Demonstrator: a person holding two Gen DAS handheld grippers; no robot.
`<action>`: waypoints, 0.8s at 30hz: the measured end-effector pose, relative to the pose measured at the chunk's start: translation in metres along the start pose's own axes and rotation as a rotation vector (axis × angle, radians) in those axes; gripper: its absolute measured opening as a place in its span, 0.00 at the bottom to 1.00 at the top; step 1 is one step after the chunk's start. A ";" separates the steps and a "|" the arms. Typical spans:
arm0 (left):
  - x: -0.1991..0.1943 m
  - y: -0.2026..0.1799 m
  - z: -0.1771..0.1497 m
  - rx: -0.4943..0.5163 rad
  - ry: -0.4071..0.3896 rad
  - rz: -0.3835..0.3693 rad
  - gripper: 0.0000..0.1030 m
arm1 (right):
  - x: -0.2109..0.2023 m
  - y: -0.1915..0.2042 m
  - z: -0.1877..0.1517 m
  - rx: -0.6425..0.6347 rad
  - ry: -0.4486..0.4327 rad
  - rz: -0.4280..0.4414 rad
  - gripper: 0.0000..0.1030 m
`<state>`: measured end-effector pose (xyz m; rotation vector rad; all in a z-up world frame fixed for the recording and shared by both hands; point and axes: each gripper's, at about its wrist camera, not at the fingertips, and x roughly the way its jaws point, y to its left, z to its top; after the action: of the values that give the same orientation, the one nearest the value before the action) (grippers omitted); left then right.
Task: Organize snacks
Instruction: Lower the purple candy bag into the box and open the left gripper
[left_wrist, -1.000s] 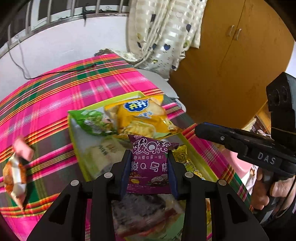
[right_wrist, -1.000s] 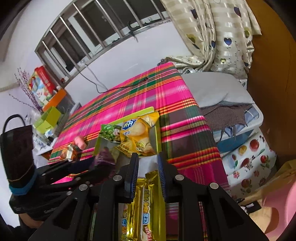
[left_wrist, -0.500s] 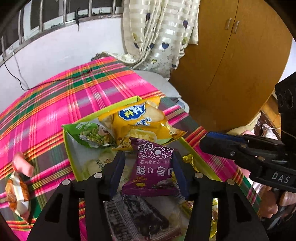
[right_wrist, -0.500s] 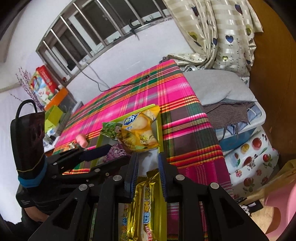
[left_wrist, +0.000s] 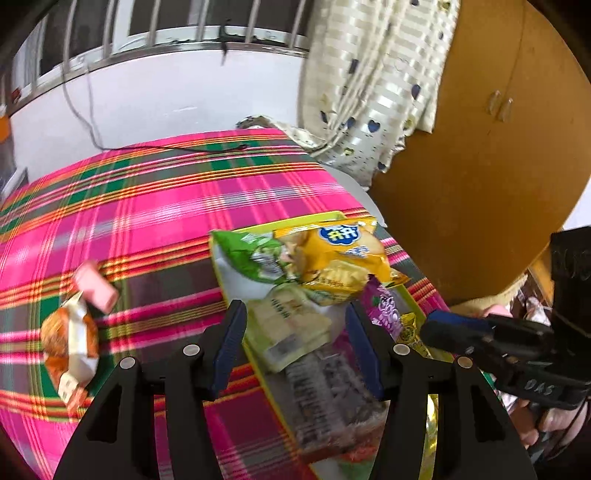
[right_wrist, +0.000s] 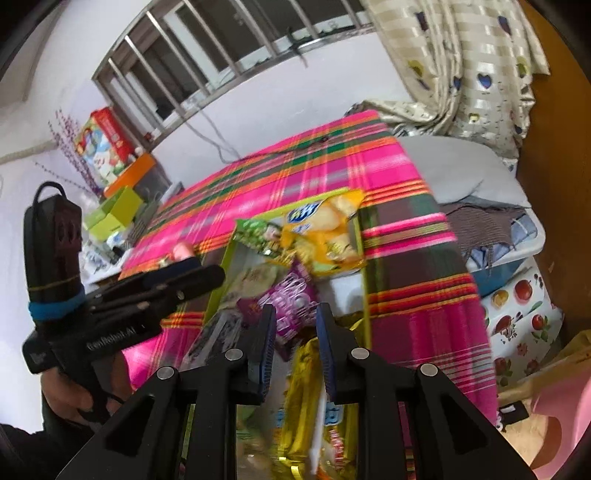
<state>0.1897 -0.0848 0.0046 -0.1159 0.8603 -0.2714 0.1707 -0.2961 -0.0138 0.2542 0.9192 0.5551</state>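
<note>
Far left on the plaid cloth (left_wrist: 155, 221) lie a pink sweet (left_wrist: 95, 284) and an orange-white packet (left_wrist: 70, 339). The left gripper (left_wrist: 293, 343), jaws just opened wide, holds nothing above the green tray (left_wrist: 218, 275); the purple packet (right_wrist: 291, 299) lies there. The right gripper (right_wrist: 294, 347) pinches a gold packet (right_wrist: 314, 398).

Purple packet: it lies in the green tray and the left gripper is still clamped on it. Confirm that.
Wrong on the grip. The purple packet does lie in the green tray, but the left gripper has just opened its jaws and let it go; nothing is pinched between them. The left wrist view shows this.
</note>
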 end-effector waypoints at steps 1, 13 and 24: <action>-0.002 0.002 -0.002 -0.006 -0.003 0.001 0.55 | 0.005 0.002 0.000 -0.004 0.013 0.001 0.20; -0.018 0.005 -0.026 -0.007 -0.010 0.044 0.55 | 0.028 0.003 -0.003 0.001 0.056 -0.065 0.20; -0.039 0.022 -0.054 -0.076 -0.013 0.063 0.55 | 0.017 0.034 -0.039 -0.103 0.085 -0.080 0.21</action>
<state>0.1284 -0.0526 -0.0066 -0.1607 0.8600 -0.1792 0.1357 -0.2593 -0.0331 0.1006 0.9759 0.5406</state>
